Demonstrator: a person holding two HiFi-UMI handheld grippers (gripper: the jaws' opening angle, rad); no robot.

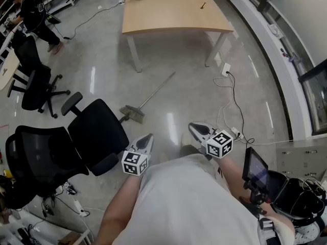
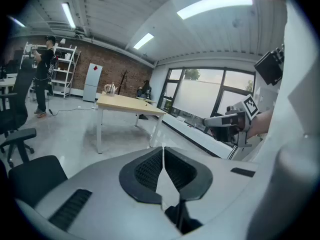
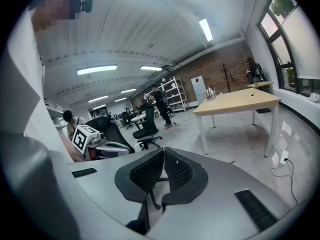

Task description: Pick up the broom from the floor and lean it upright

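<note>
The broom [image 1: 149,95] lies flat on the grey floor in the head view, its brush head [image 1: 132,114] nearest me and its thin handle running up and right toward the table. Both grippers are held above the floor, short of the broom. My left gripper [image 1: 147,138] hangs just below and right of the brush head; its jaws meet with nothing between them [image 2: 163,150]. My right gripper [image 1: 194,128] is further right, also shut and empty [image 3: 163,152]. Neither gripper view shows the broom.
A wooden table [image 1: 173,14] stands beyond the broom. A black office chair [image 1: 97,131] sits close to the left of the brush head, another chair [image 1: 36,80] further left. Cables and a socket block [image 1: 226,69] lie at right. A person [image 1: 36,14] stands far left.
</note>
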